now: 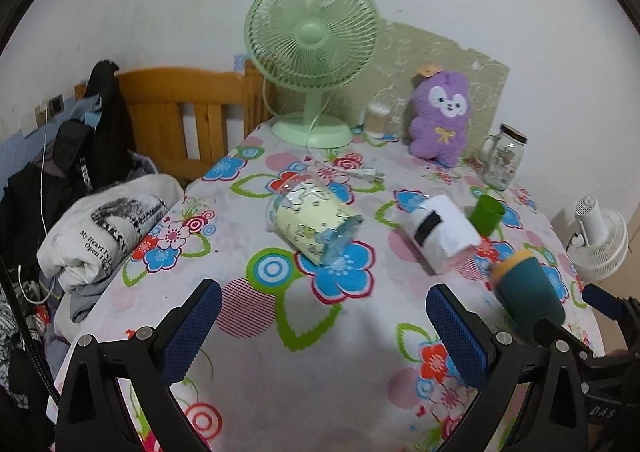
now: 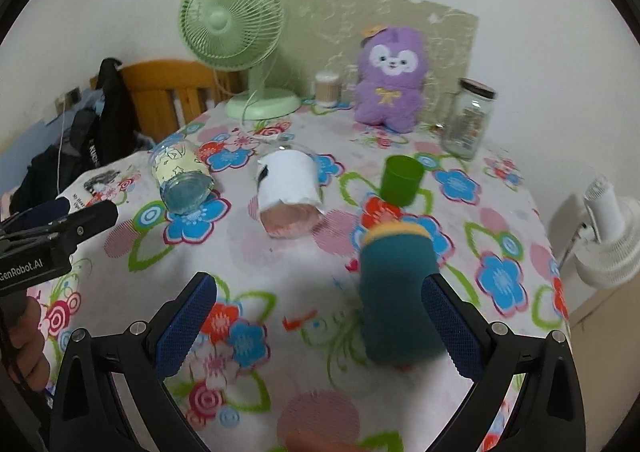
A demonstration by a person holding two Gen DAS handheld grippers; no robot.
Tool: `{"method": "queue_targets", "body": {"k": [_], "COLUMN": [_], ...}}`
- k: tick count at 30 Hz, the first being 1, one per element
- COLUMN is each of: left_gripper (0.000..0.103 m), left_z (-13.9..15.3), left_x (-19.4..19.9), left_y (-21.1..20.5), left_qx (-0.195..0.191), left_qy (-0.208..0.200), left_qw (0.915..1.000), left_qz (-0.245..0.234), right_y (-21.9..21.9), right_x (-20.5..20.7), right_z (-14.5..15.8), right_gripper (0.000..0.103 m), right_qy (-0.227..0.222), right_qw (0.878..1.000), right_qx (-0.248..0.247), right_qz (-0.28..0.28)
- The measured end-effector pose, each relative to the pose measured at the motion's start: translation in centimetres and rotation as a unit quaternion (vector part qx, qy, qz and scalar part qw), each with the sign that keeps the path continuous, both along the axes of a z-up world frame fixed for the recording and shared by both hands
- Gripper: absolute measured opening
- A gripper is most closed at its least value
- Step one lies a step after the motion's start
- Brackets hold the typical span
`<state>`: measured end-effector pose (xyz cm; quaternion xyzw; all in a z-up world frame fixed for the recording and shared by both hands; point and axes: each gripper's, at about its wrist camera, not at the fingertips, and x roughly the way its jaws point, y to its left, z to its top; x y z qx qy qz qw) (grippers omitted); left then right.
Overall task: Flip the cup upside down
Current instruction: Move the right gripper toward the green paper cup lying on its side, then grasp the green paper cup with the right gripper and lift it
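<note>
A dark teal cup with a yellow band (image 2: pixel 394 292) stands on the floral tablecloth, close against the right finger of my open right gripper (image 2: pixel 320 326); it also shows in the left wrist view (image 1: pixel 528 292). A pale yellow glass cup (image 1: pixel 314 226) lies on its side, also seen in the right wrist view (image 2: pixel 182 173). A white-wrapped pink cup (image 2: pixel 288 191) lies on its side at centre. A small green cup (image 2: pixel 401 179) stands upside down. My left gripper (image 1: pixel 324 332) is open and empty, short of the yellow cup.
A green desk fan (image 1: pixel 312 51), a purple plush toy (image 1: pixel 440 117), a cotton-swab jar (image 1: pixel 378 119) and a glass mug jar (image 1: pixel 502 159) line the table's back. A white fan (image 2: pixel 608 236) stands off the right edge. Clothes and a wooden bed frame (image 1: pixel 180 111) lie left.
</note>
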<state>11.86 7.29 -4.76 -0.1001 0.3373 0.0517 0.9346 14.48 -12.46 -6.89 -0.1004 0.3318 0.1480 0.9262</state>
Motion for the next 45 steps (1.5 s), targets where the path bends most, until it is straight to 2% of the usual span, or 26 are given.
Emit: {"method": "queue_targets", "body": {"k": [4,7,10,13,21,25,30,35,38,40,42,45], "left_gripper": [0.103,0.103,0.103,0.103,0.103,0.103,0.103,0.103,0.103,0.103,0.103,0.103], "left_z": [-0.7,-1.4,-2.0,-2.3,-3.3,-4.2,-5.6,-6.4,-7.0,-7.3,-7.5,-7.7], "left_x": [1.9,3.0,3.9,4.5,6.3,7.1,8.9,10.2,10.8,11.2,11.4,11.6], "left_y": [2.2,4.1,6.0,7.7,10.8,11.8,12.4,11.9,12.2,12.1,12.2,12.2], "left_qx": [-0.026,-0.040,-0.035,-0.044,-0.039,-0.039,-0.051,-0.005,-0.001,0.010,0.020,0.025], "left_qy": [0.025,0.042,0.056,0.064,0.099,0.119,0.154,0.179,0.192,0.198,0.203,0.208], "left_qw": [0.9992,0.9975,0.9956,0.9940,0.9905,0.9887,0.9856,0.9835,0.9814,0.9801,0.9788,0.9776], "left_qz": [0.019,0.039,0.066,0.078,0.087,0.082,0.048,0.026,0.004,-0.009,-0.014,-0.024], "right_y": [2.9,5.9,8.7,10.8,15.3,17.1,18.7,19.1,19.2,19.4,19.4,19.4], "right_x": [2.6,3.9,5.0,6.2,9.6,10.8,12.4,13.5,13.7,13.9,14.0,13.9], "right_z": [0.7,1.1,0.9,0.4,-1.1,-1.9,-3.7,-5.0,-5.7,-6.1,-6.4,-6.4], "right_gripper": [0.103,0.103,0.103,0.103,0.103,0.103,0.103,0.103,0.103,0.096,0.079,0.069], "right_qy": [0.004,0.009,0.017,0.030,0.079,0.104,0.135,0.160,0.169,0.178,0.188,0.191], "right_qw": [0.999,0.996,0.991,0.988,0.978,0.972,0.965,0.961,0.958,0.956,0.954,0.952], "right_qx": [-0.025,-0.036,-0.049,-0.062,-0.053,-0.050,-0.061,-0.050,-0.049,-0.045,-0.042,-0.038], "right_qz": [0.032,0.077,0.120,0.137,0.184,0.206,0.217,0.221,0.227,0.229,0.231,0.237]}}
